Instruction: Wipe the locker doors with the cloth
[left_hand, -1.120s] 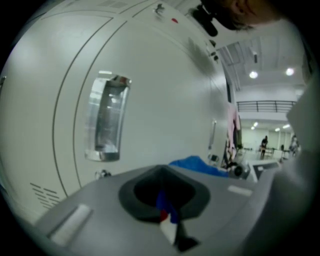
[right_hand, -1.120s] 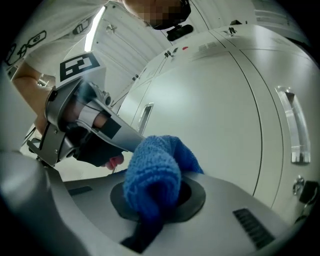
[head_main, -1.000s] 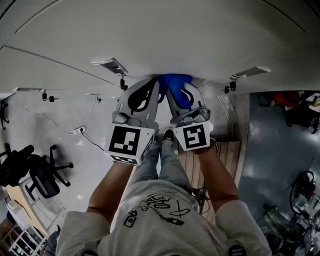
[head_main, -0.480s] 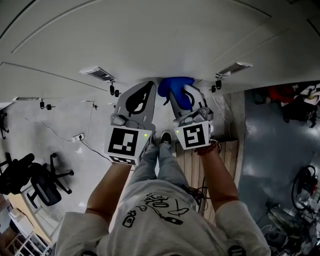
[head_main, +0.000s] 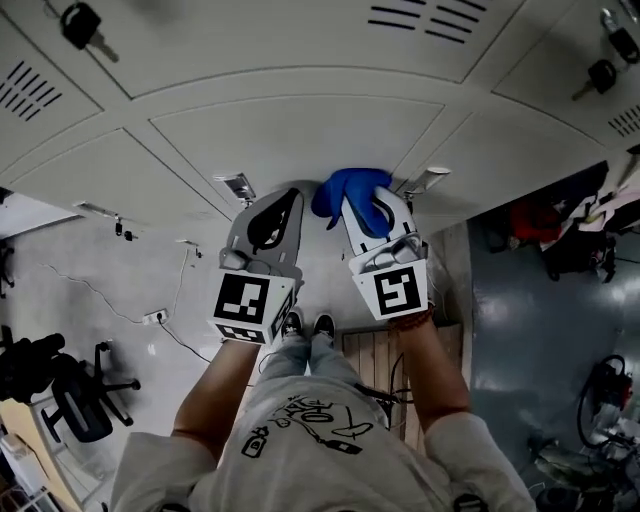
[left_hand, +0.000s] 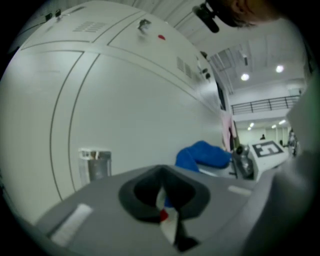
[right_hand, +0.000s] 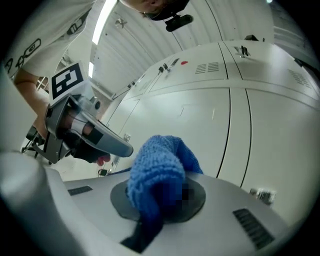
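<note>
The locker doors (head_main: 300, 130) are all shut, so nothing of their contents is shown. Vent slots are seen in the upper doors, and a key (head_main: 75, 22) is left in a lock at the upper left of the head view, with another key (head_main: 603, 72) at the upper right, partly cut off by the frame edge.

The left gripper (head_main: 278, 200) is held up to the lower door with its jaws brought together. In the left gripper view (left_hand: 162, 195) only a thin sliver is left between them and nothing is gripped. A metal latch plate (left_hand: 95, 162) is seen on the door just beside it.

The right gripper (head_main: 370, 200) is clamped on the blue cloth (head_main: 345, 188). In the right gripper view (right_hand: 160, 200) the cloth (right_hand: 157, 160) is bunched up out of the closed jaws, and its lower end is hidden between them. The cloth is held at the face of the lower door, between the two latch plates. Contact with the door cannot be confirmed from any view.
</note>
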